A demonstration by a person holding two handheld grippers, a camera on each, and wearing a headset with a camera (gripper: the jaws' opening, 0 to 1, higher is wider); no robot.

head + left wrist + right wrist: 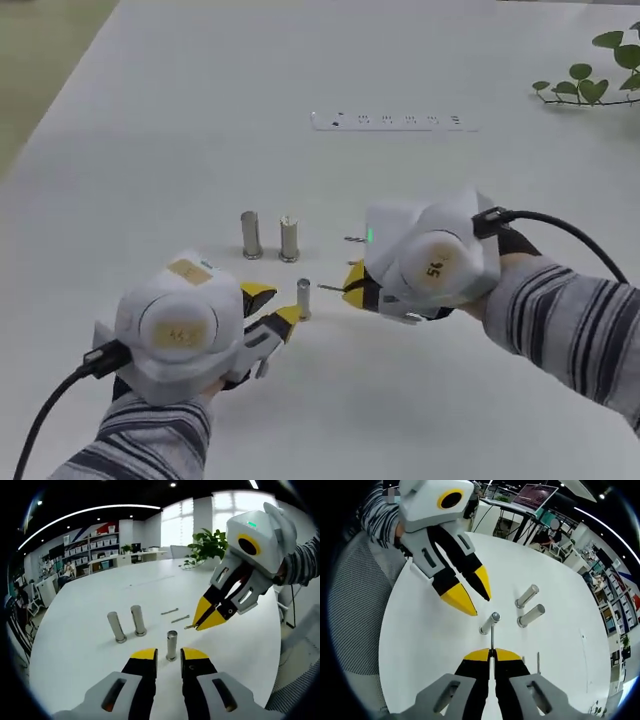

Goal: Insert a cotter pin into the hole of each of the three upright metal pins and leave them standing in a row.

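— What are you gripping in the right gripper (492, 654)?
— I'm pinching a cotter pin (492, 641) between its closed jaws. I'm aiming the tip at the head of the nearest metal pin (489, 623), which is standing at mid-frame, so it can slide into the hole.
— And the left gripper (272, 304)?
— Its jaws are parted and gripping nothing. I'm bracketing that pin, I judge to steady it.
— Anything crowding you?
— The two other metal pins (251, 234) are standing just behind, up and left. Spare cotter pins (169, 611) are lying beyond them on the table (150, 150). The left tips are sitting close to my line in.
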